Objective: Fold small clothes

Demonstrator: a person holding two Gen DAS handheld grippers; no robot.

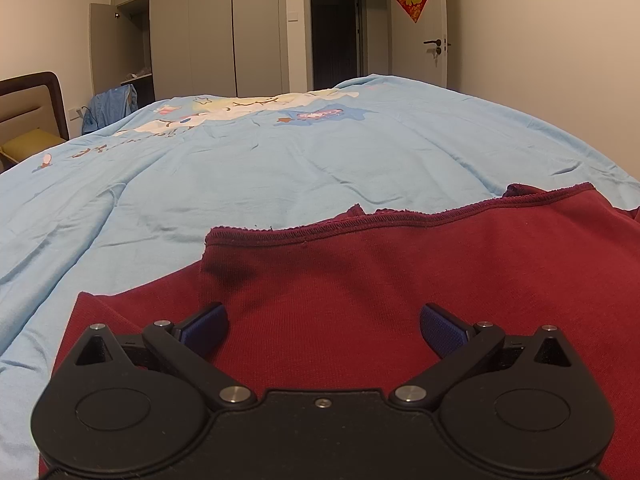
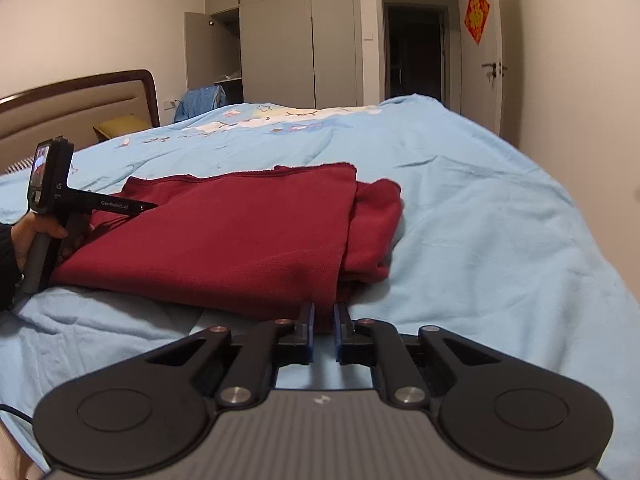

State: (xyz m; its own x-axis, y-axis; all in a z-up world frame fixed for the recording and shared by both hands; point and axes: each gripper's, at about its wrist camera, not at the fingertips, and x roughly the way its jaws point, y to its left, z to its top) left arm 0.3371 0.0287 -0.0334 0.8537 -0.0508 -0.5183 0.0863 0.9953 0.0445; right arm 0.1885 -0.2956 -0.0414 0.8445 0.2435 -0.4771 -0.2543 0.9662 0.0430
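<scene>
While a dark red garment (image 2: 224, 236) is lying folded on the light blue bed cover (image 2: 480, 216), filling the middle of the right wrist view, the right gripper (image 2: 324, 330) is sitting low at the garment's near edge. Its jaws are drawn close with only a narrow gap, and a strip of red cloth is showing in that gap, though I cannot tell whether they are actually pinching it. At the far left of that view a hand (image 2: 30, 236) is holding the left gripper (image 2: 154, 206) by its handle, its tip lying over the garment's left part. In the left wrist view the left gripper (image 1: 324, 328) is hovering over the red cloth (image 1: 400, 280) with its jaws spread wide, nothing between them. The garment's stitched hem (image 1: 400, 218) is running across the middle of that frame. A wardrobe (image 1: 212, 36) is standing in the upper left.
</scene>
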